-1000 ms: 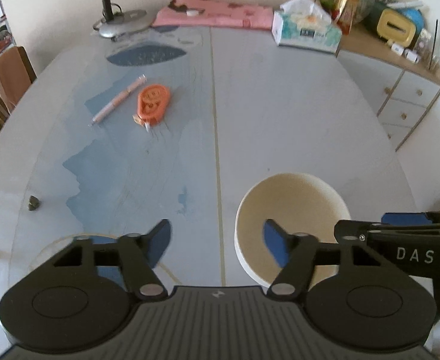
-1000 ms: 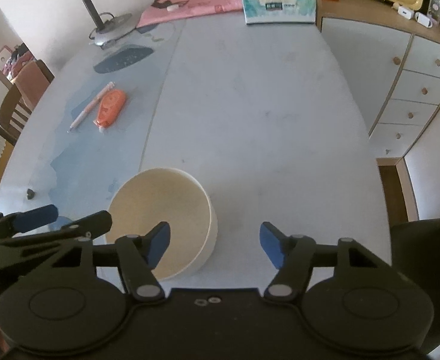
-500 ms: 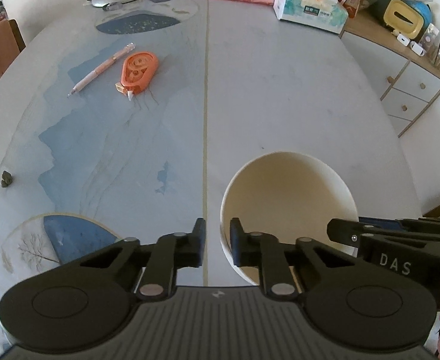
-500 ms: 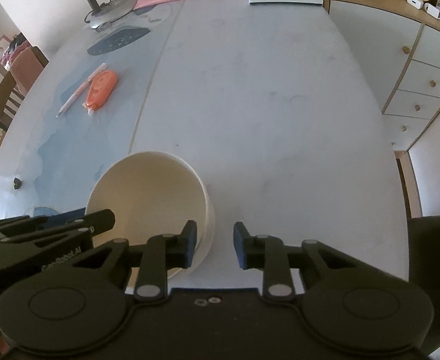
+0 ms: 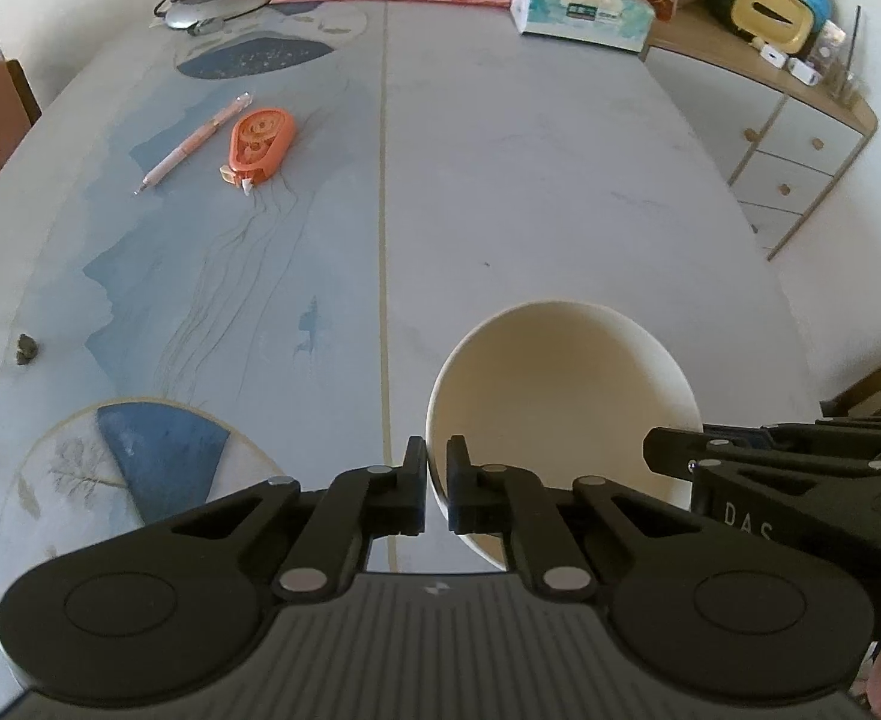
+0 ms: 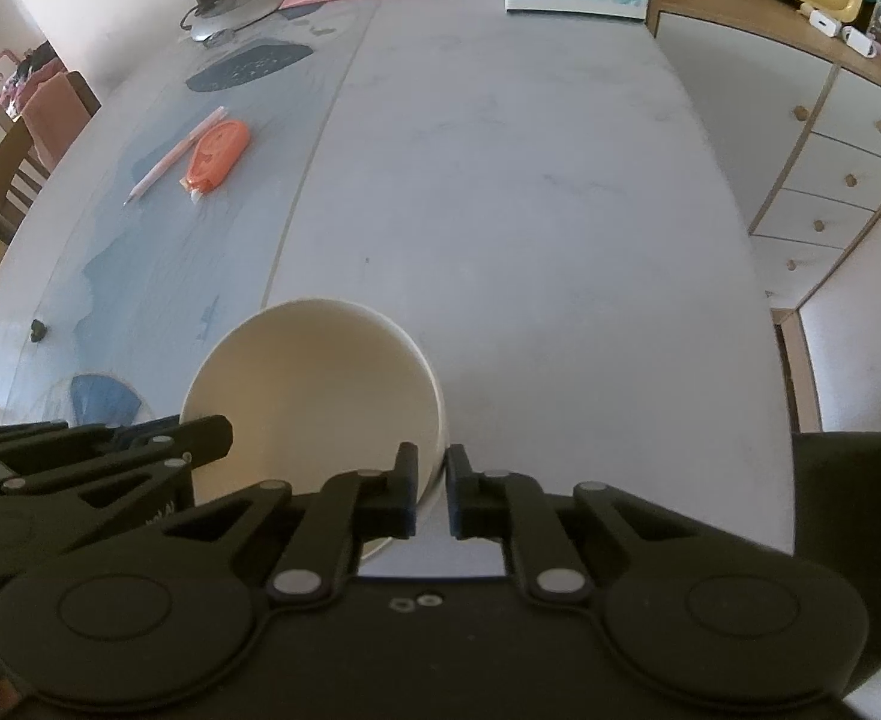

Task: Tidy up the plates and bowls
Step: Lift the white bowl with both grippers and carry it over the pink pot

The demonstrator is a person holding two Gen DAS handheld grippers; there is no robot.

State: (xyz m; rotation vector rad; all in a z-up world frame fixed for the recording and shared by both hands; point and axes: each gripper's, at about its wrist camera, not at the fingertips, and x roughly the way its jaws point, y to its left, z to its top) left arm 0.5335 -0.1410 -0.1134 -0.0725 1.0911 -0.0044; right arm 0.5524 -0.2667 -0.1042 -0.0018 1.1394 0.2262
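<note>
We have the cream bowl (image 5: 560, 396) sitting upright on the counter (image 5: 530, 180), mouth up, round, so no long axis to call. Our left hand-held gripper (image 5: 435, 468) has just closed and now pinches the bowl's near-left rim, one finger inside, one outside. Our right hand-held gripper (image 6: 431, 474) has just closed too, pinching the near-right rim. Farther out to the left lie a pink pen (image 5: 197, 143) and an orange tape dispenser (image 5: 260, 144); a tissue box (image 5: 581, 15) sits at the far edge.
</note>
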